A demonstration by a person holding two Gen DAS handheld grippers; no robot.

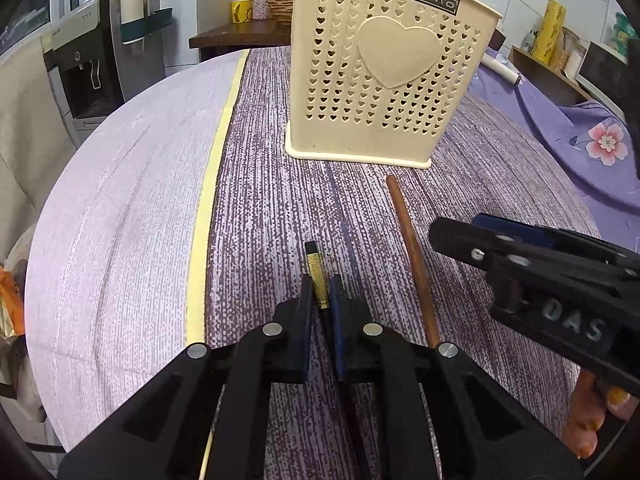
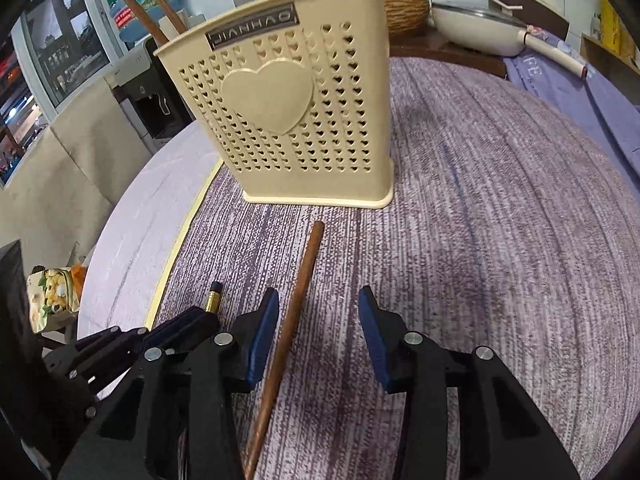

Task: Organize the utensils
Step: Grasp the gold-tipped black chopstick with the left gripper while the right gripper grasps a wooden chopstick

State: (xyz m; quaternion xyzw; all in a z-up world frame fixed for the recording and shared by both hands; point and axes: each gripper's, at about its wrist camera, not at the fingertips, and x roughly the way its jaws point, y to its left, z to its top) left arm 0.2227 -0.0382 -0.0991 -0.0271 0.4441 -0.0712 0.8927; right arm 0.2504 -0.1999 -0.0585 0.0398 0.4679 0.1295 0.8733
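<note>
Pinching a black chopstick with a gold band (image 1: 316,276), the left claw (image 1: 321,300) sits low over the tabletop (image 1: 264,208), its two fingers drawn narrow against the stick's sides. The stick's black, square tip pokes out ahead of the fingertips, pointing toward the utensil holder (image 1: 384,80). From the right wrist view the same stick's gold band and dark tip (image 2: 213,300) show past the left claw's blue pads, at the lower left.

The right claw (image 2: 318,312) stands wide apart, its blue-padded fingers (image 2: 264,336) on either side of a brown wooden chopstick (image 2: 292,308) that lies flat on the purple woven cloth. The stick lies closer to the left-hand pad than to the other; whether that pad touches it I cannot tell. Its far end points at the base of the holder and stops a little short of it. In the left wrist view this brown chopstick (image 1: 412,256) lies just to the right of the held black one, with the right claw (image 1: 476,240) hovering over it from the right.

The cream plastic holder, pierced with small hearts and bearing one large raised heart, stands upright on the cloth. Brown sticks (image 2: 148,12) already rise from its top. A pale yellow stripe (image 1: 212,184) runs along the cloth to the left of the holder.
</note>
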